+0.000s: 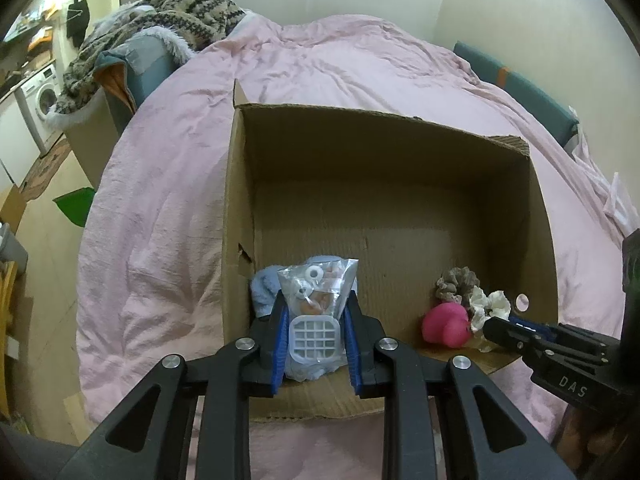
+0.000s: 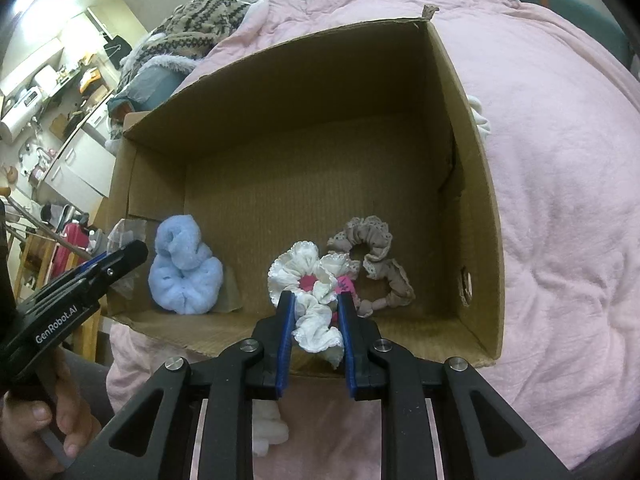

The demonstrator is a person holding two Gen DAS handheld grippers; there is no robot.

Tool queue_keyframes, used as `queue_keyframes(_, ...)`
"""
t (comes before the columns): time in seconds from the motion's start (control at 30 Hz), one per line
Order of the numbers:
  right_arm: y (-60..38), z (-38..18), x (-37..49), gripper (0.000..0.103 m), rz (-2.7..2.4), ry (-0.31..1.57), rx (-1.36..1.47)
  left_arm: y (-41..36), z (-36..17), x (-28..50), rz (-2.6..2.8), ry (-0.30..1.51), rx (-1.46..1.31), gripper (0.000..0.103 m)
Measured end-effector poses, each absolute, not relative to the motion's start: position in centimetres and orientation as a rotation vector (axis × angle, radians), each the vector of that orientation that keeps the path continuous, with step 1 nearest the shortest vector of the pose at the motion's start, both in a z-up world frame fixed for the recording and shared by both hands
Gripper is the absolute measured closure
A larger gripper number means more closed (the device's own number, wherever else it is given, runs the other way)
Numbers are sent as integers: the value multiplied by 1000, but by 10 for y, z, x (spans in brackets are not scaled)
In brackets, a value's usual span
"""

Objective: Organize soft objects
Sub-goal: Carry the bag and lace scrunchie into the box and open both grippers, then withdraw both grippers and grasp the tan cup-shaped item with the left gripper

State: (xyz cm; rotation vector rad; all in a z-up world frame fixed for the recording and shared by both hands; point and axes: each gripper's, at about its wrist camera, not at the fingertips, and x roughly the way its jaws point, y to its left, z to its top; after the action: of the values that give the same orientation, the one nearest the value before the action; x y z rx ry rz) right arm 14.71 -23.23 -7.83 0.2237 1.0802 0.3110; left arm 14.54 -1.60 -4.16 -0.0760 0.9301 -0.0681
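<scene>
An open cardboard box (image 1: 400, 152) (image 2: 304, 92) lies on the pink bed. My left gripper (image 1: 316, 300) is shut on a clear plastic bag (image 1: 316, 300) with a white grid piece, held over the box's near left corner above a light blue fluffy scrunchie (image 1: 264, 284) (image 2: 184, 272). My right gripper (image 2: 316, 300) is shut on a white frilly scrunchie (image 2: 308, 276) (image 1: 490, 304) at the box's near edge. Under it lies a pink soft object (image 1: 446, 324) (image 2: 308, 281). A beige lace scrunchie (image 2: 372, 264) (image 1: 456, 284) lies beside it.
The pink duvet (image 1: 160, 200) (image 2: 560, 200) surrounds the box. A patterned knit blanket (image 1: 152, 20) is piled at the bed's far left. A white fluffy item (image 2: 268, 428) lies on the duvet below my right gripper. Kitchen units and a washing machine (image 1: 40, 100) stand at left.
</scene>
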Motion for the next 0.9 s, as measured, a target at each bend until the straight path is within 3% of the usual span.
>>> queue_keyframes(0.33,-235,-75,146,74,310,1060,241,-20,-41,144,-72,913,-45,81)
queue_keyframes(0.4,-235,-74,145,65,318,1052,251,-20,-40,143,-73,911,-49,81)
queue_keyframes(0.47,-237,-72,144,32,327,1035,265,-20,-39,143,-73,905,-52,79)
queue_keyframes(0.5,-238,-70,143,30,324,1023,267,-20,-39,143,-71,904,-52,78)
queue_keyframes(0.57,-239,-68,143,29,316,1013,264,-19,-39,144,-57,908,-51,69)
queue_keyframes(0.63,-241,-68,144,28,312,1015,270,-17,-39,143,-36,904,-64,50)
queue_keyframes(0.8,-247,-68,144,27,300,1018,292,-16,-37,145,-45,907,-83,38)
queue_keyframes(0.9,-248,-66,144,27,298,1013,290,-16,-35,143,-62,908,-92,37)
